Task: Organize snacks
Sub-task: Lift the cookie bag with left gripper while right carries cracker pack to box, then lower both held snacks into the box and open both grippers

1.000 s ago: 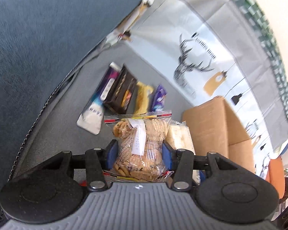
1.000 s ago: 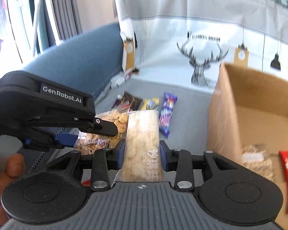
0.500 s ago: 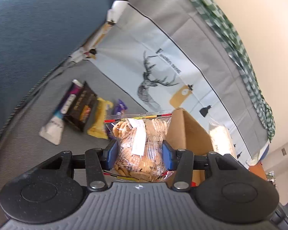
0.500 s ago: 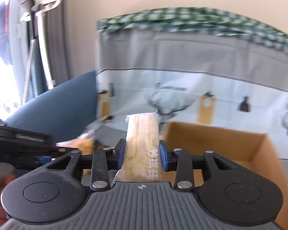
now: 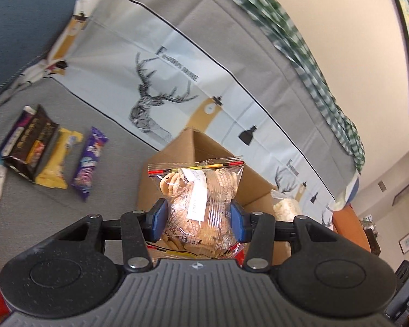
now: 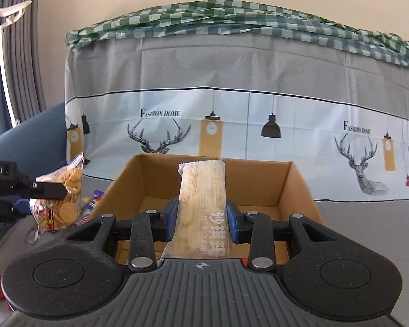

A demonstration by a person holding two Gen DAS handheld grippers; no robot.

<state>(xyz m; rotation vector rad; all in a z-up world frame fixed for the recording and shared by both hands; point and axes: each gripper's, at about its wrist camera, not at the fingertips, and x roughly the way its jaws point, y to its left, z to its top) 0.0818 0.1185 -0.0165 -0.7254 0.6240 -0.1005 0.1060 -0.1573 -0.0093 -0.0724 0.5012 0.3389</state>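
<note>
Both tongs are now facing the cardboard box [image 6: 300,188], which was off to one side a second ago. Left tongs [image 5: 198,219] are pinching a zip bag of cookies [image 5: 196,204] before the box's near corner. Right tongs [image 6: 201,218] are pinching a long wafer packet [image 6: 201,193] over the box opening (its lower end is hiding behind the housing). Four wrappers [image 5: 54,160], somewhat blurred, are lying on the grey cushion [image 5: 54,218]; the box's floor is probably mostly hidden.
</note>
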